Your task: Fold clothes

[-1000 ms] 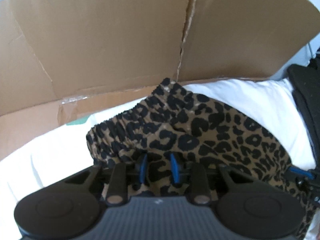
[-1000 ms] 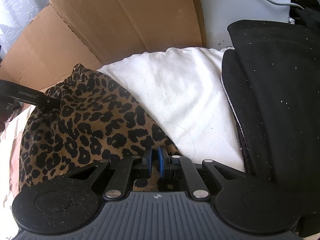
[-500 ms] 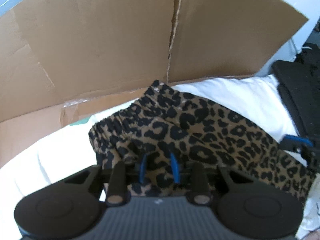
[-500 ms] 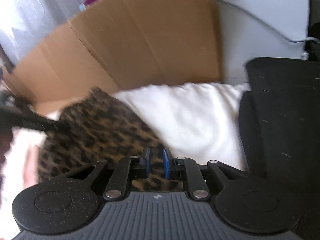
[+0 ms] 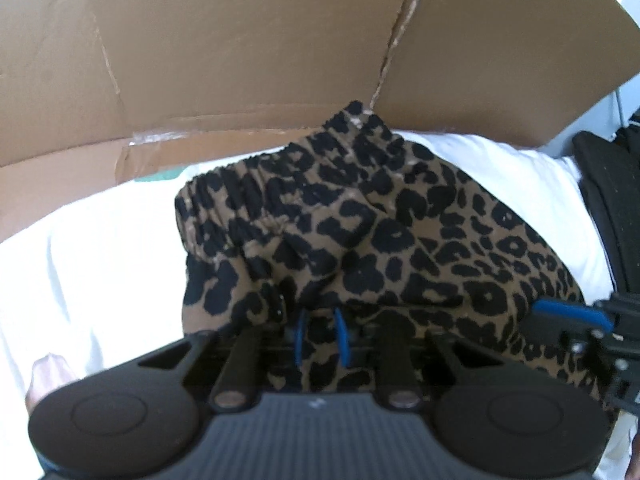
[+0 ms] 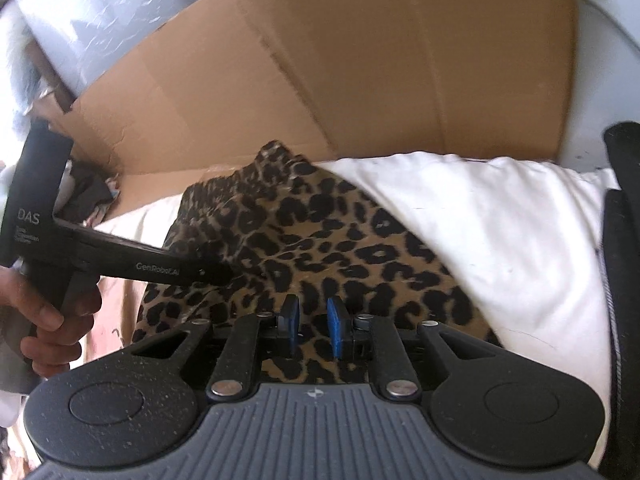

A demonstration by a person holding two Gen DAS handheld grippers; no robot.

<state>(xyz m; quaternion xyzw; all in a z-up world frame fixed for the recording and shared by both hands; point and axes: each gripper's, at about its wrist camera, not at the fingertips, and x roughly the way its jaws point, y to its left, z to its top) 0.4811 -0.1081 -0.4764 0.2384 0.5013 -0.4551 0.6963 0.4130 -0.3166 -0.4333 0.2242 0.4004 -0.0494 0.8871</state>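
garment: leopard-print garment [image 5: 400, 248] w/ an elastic gathered band [image 5: 256, 196] at the far-left end; it lies on the white bedding [image 6: 500, 232], just in front of the cardboard sheet [image 5: 240, 40].
left gripper: we see our left gripper [image 5: 320, 336] w/ blue fingertips a narrow gap apart and cloth bunched between them; it looks clenched on the garment's near edge by the band end. in the right wrist view its black body [image 6: 132, 258] runs into the fabric from the left, w/ a hand [image 6: 52, 316] on the handle.
right gripper: right gripper [image 6: 314, 326] has its blue pads close together w/ print cloth betw. them, so we judge it's pinching the near edge too, further along toward the black fabric [image 6: 624, 280] at the right.
lay of cloth: near edge looks raised and humped, not flat; rest slopes down to the bedding.
step in hand: we judge a fold is mid-way, both grips carrying the near edge. whether it's being lifted over or laid down, can't tell.
next move needs: both grips kept level and in step so the edge stays straight; band end shouldn't drag against the cardboard.
risk: thin slippery cloth may slide out of one pinch and skew the fold.
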